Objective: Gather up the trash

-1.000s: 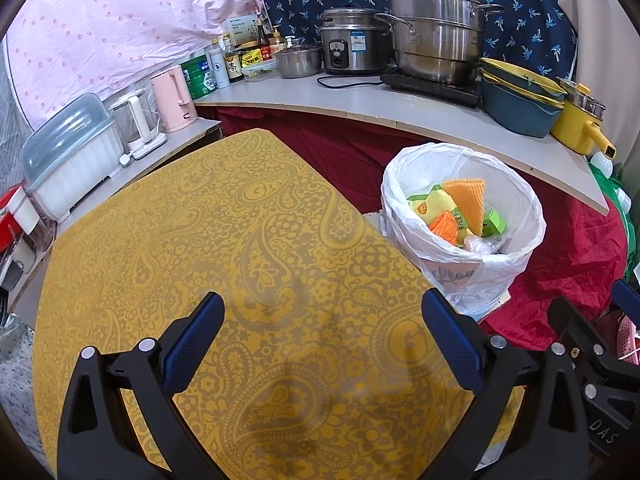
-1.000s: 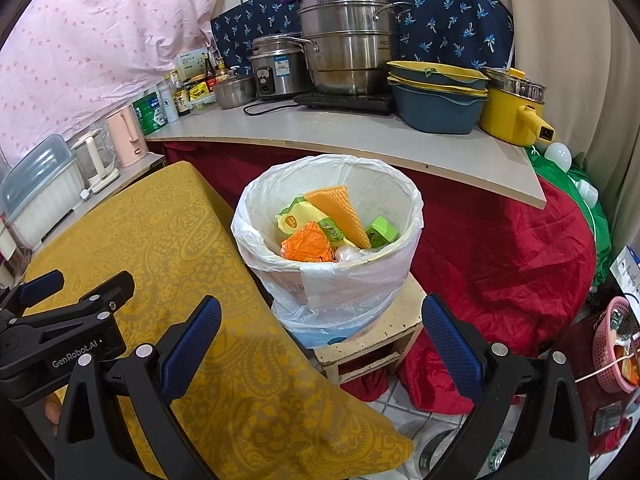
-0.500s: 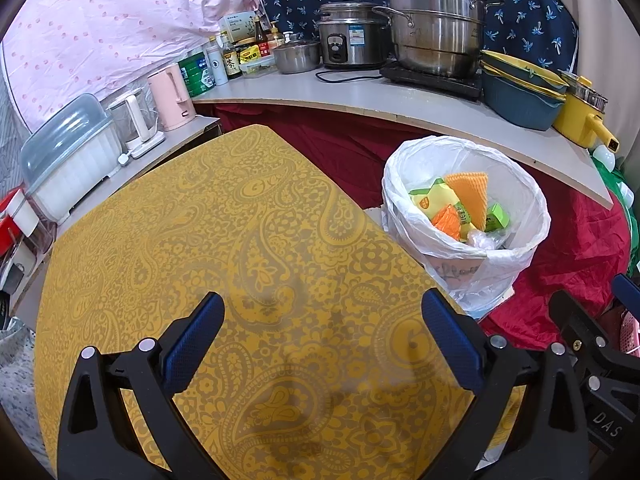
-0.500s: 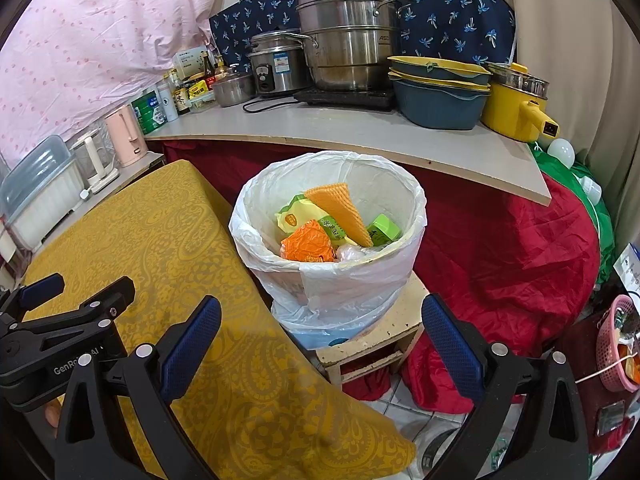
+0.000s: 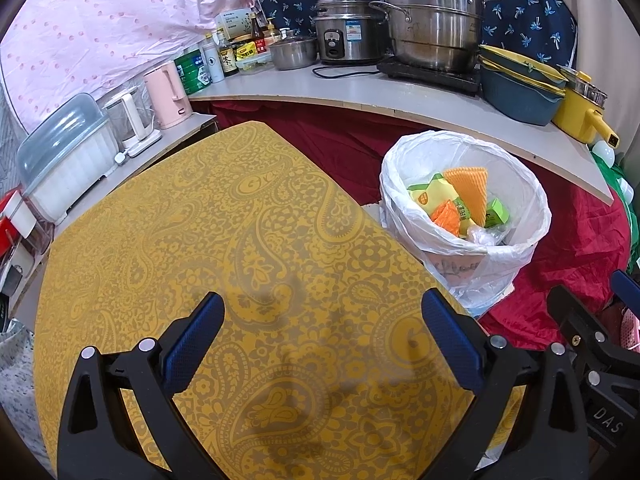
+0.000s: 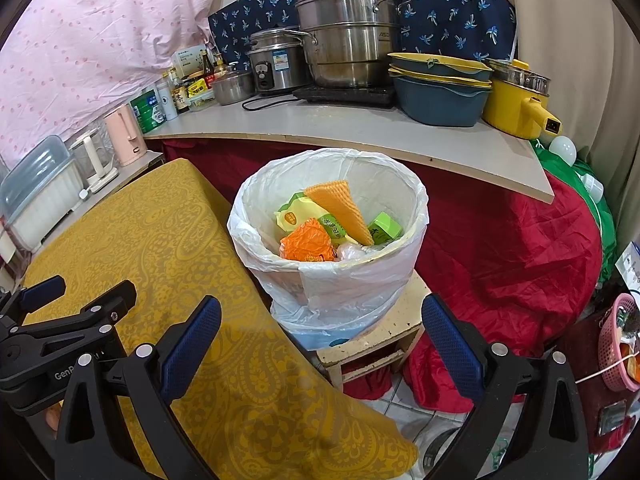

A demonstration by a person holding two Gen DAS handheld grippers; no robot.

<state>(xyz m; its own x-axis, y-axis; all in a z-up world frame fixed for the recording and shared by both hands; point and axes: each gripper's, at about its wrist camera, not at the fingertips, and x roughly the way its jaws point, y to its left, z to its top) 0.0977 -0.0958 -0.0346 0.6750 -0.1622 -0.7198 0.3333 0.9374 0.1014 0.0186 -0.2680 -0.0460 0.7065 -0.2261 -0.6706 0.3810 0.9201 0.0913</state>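
The trash (image 6: 332, 220) lay inside the bin (image 6: 416, 216), which was lined with a white plastic bag and stood on a small pale stool (image 6: 380, 332) just beside the bench (image 5: 240, 240) with its yellow paisley cloth. An orange waffle-textured piece (image 6: 340, 208) leaned over a yellow-green packet (image 6: 296, 212), a crumpled orange wrapper (image 6: 306, 244), a small green carton (image 6: 384, 228) and a bit of clear plastic; none of these had shifted over the last second.

The left hand-held gripper (image 5: 322, 344) hung over the bare cloth, jaws spread wide with nothing between them, as before. In its view the bin had slid a little lower and the counter behind had come more fully into sight.

The right hand-held gripper (image 6: 320, 344) was likewise released and empty, aimed at the bin's front. In its view the bin sat slightly lower and nearer than a second earlier, and the left hand-held gripper had dropped a touch at the lower left edge.

Behind, the grey counter (image 6: 360, 132) carried steel pots (image 6: 344, 36), a rice cooker (image 6: 276, 60), stacked blue-and-yellow basins (image 6: 440, 88) and a yellow pot (image 6: 516, 100).
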